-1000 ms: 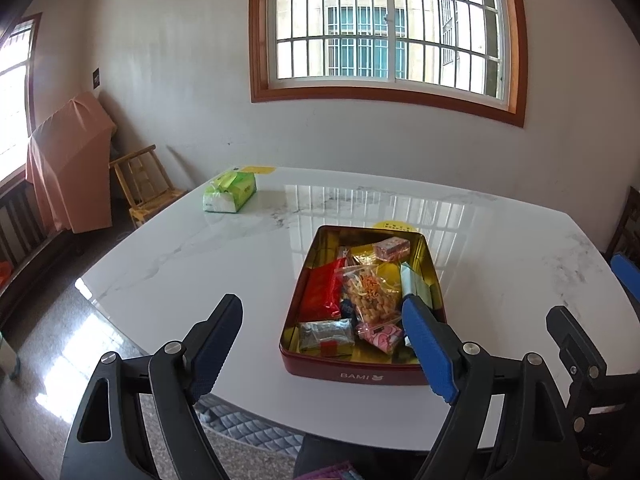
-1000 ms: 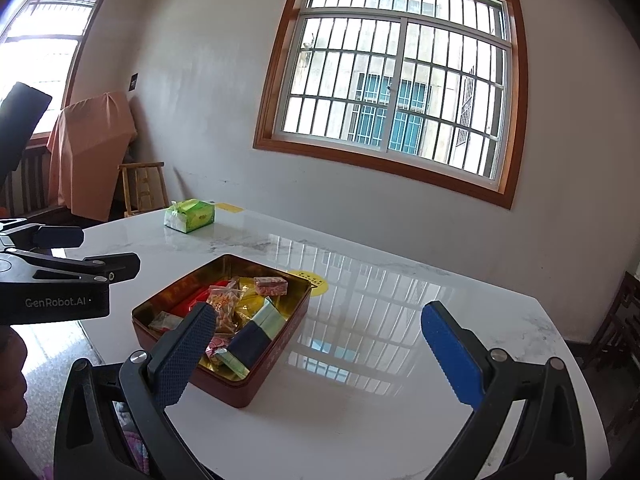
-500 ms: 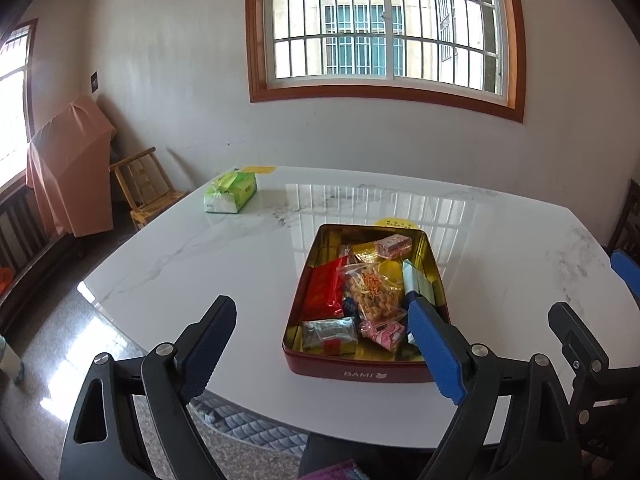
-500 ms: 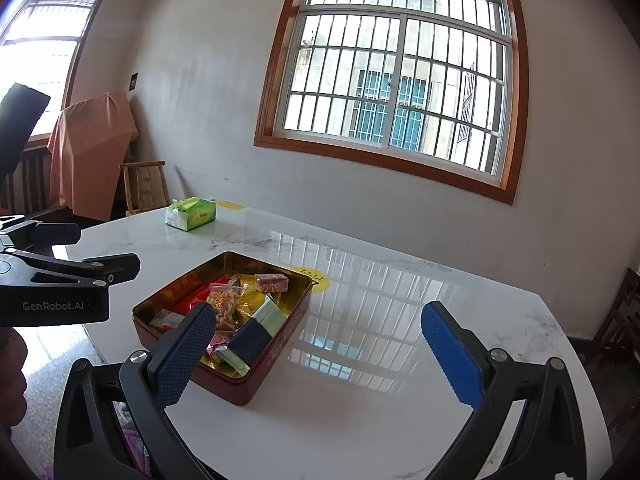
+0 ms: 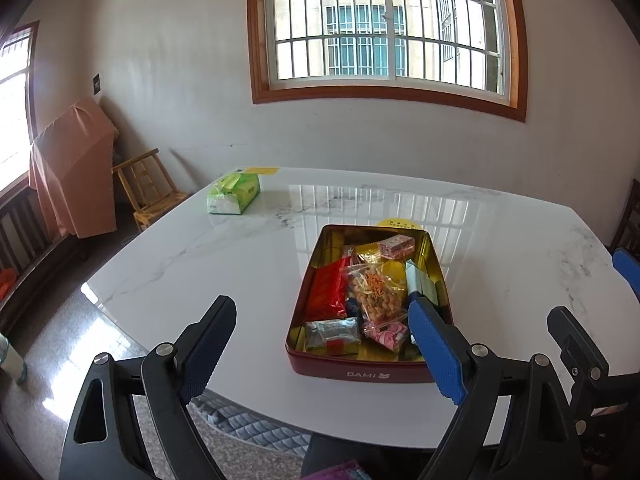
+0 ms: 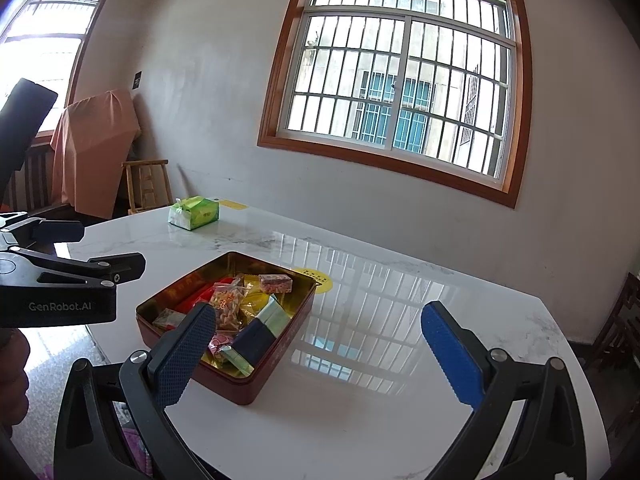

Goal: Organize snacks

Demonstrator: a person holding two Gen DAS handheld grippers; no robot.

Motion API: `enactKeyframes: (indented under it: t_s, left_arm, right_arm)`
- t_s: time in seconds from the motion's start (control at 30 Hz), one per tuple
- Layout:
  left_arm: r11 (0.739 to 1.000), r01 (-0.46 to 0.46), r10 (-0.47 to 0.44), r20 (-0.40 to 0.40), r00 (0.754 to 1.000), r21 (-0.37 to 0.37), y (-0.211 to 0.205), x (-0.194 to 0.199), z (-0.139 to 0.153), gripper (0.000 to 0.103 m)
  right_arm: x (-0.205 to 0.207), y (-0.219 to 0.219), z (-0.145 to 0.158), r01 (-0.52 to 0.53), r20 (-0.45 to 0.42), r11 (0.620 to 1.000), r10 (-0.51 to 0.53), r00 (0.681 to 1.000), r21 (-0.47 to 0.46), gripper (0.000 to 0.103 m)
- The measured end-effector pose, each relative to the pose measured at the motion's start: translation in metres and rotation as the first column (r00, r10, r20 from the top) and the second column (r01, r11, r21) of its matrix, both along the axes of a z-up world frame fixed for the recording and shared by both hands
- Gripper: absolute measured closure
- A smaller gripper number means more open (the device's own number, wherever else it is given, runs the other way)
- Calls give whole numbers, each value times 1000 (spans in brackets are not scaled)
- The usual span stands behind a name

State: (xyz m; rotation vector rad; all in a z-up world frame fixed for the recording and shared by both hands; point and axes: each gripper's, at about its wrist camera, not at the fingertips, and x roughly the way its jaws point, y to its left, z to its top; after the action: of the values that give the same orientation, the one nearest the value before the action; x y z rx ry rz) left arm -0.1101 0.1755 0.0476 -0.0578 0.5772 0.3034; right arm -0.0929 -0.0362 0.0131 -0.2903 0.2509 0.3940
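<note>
While both the left gripper [image 5: 320, 340] and right gripper [image 6: 316, 344] are held wide open and empty, light, crinkly, slippery snack packets [image 5: 374, 292] lie in the red tin [image 5: 360, 372] on the marble table [image 5: 240, 248]; pinching a packet's sealed edge is judged safest.

Barred window [image 5: 386, 36], pale wall [image 5: 168, 64], wooden chair [image 5: 148, 188], draped furniture [image 5: 72, 168].
</note>
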Motion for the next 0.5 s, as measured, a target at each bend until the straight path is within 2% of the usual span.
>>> enactKeyframes:
  t_s: [0.5]
  left_arm:
    - [1000, -1, 1, -7, 1000, 2, 0, 1, 0, 15]
  right_arm:
    - [0, 0, -2, -4, -8, 1000, 4, 1000, -4, 1]
